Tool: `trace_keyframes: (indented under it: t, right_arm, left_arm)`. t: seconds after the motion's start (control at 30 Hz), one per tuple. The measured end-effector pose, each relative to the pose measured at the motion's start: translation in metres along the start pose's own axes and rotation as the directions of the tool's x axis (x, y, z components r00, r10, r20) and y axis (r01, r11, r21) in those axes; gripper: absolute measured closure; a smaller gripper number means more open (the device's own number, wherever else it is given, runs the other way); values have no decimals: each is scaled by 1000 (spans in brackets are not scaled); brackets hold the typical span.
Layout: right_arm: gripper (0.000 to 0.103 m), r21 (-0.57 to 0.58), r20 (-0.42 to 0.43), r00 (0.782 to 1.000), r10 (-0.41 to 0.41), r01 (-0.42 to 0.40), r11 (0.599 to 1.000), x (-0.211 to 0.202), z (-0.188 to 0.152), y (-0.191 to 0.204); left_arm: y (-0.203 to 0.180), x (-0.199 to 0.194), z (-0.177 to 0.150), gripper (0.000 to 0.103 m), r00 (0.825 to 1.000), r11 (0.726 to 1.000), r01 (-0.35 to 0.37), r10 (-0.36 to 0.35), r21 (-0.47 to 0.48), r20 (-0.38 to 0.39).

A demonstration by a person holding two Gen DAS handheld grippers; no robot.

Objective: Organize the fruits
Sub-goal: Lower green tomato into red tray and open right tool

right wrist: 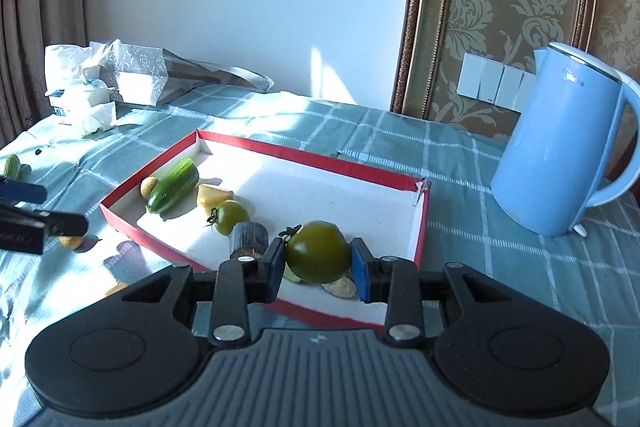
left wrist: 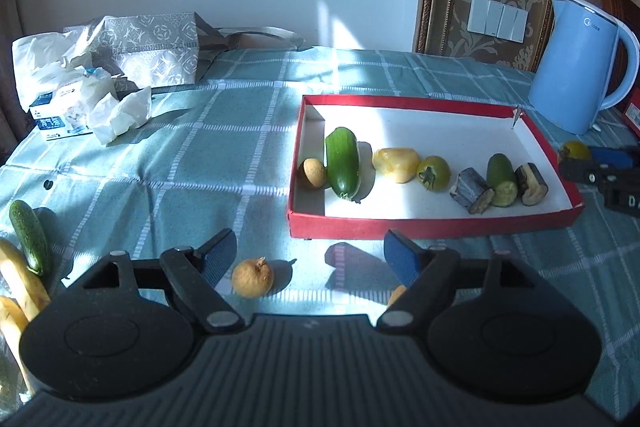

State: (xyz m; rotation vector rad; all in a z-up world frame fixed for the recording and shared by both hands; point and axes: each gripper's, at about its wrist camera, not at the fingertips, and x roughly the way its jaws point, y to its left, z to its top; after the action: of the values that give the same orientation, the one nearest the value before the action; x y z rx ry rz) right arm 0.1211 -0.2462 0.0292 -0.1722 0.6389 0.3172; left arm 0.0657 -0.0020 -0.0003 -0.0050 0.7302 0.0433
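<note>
My left gripper [left wrist: 310, 255] stands open low over the checked cloth. A small brown round fruit [left wrist: 253, 277] lies on the cloth between its fingers, untouched and nearer the left one. My right gripper [right wrist: 318, 263] is shut on a green tomato [right wrist: 318, 253], held above the near right corner of the red box [right wrist: 132, 229]. In the red box [left wrist: 432, 227] lie a cucumber [left wrist: 342, 163], a small brown fruit [left wrist: 313, 173], a yellow piece [left wrist: 396, 165], a green tomato [left wrist: 433, 173] and cut eggplant pieces [left wrist: 472, 191]. An orange thing [left wrist: 396, 295] is half hidden behind the left gripper's right finger.
A blue kettle [left wrist: 580, 67] stands to the right of the box. A tissue pack [left wrist: 68, 107] and a patterned paper bag [left wrist: 152, 47] sit at the back left. A loose cucumber [left wrist: 30, 237] and yellow fruit [left wrist: 16, 279] lie at the left edge.
</note>
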Motion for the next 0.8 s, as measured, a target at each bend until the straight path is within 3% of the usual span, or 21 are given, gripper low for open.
trace_keyframes:
  t: [0.4,0.5,0.67,0.8]
  right_arm:
    - [69,-142,-46,999,19,-26,989,87,25,23]
    - [69,-152,-96,995,37,-52,987,102,26,28]
    - [68,-141,-115,993,36,-52,989,111,25,33]
    - [65,-126,-64,998,30,-38,991,93,32,31]
  left_arm:
    - [45,-45,-42,24,990,984,-136,132,-119,-41]
    - [49,-48,-48,24,988,980,-151,145,-127,-56]
    - [49,-48,-54,24,986,980,-160,152,-120,-69]
    - [47,-44,-54,24,988,984,-147,140,-102,-70]
